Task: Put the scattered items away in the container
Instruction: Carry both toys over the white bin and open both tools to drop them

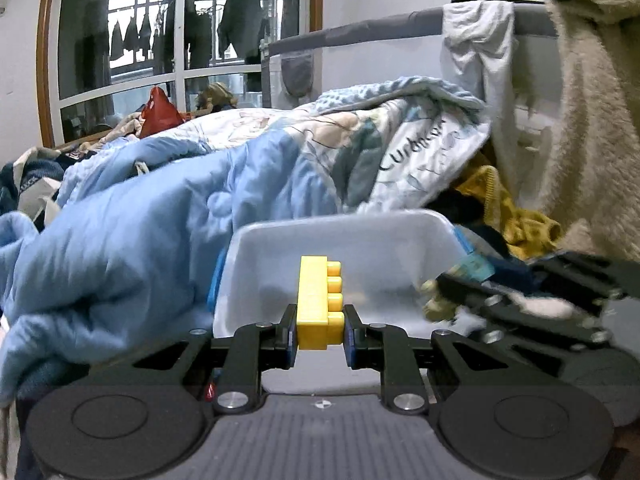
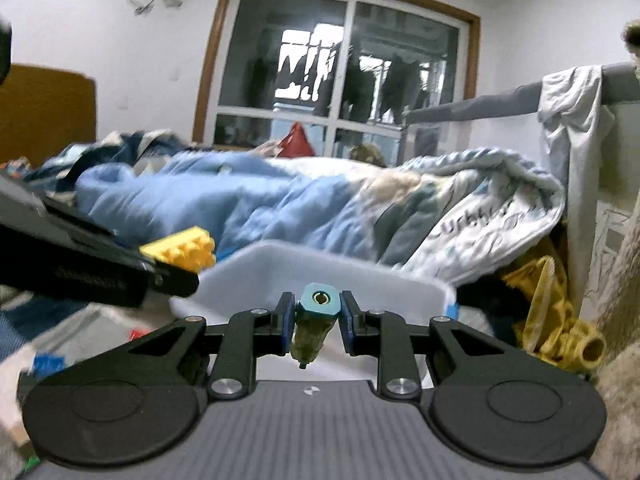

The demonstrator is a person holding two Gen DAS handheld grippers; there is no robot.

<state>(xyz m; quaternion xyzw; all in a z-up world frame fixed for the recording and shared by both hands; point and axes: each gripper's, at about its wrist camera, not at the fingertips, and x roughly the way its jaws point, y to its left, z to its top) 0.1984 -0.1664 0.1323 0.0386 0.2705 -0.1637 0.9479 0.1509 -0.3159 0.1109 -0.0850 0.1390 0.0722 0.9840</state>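
Observation:
My left gripper (image 1: 320,330) is shut on a yellow toy brick (image 1: 319,300), held upright in front of the white plastic container (image 1: 280,248). My right gripper (image 2: 318,316) is shut on a small teal-capped, olive-coloured toy piece (image 2: 319,300), just before the container's near rim (image 2: 328,268). In the right wrist view the left gripper's fingers (image 2: 168,280) enter from the left with the yellow brick (image 2: 184,250) at the container's left edge. In the left wrist view the right gripper's fingers (image 1: 500,300) show at the right with the olive piece (image 1: 438,302) over the container's right side.
A crumpled blue quilt (image 1: 140,220) lies behind and left of the container. A yellow garment (image 2: 552,300) and a beige furry blanket (image 1: 592,120) lie at the right. Small red and blue bricks (image 2: 48,362) lie blurred at the lower left of the right wrist view.

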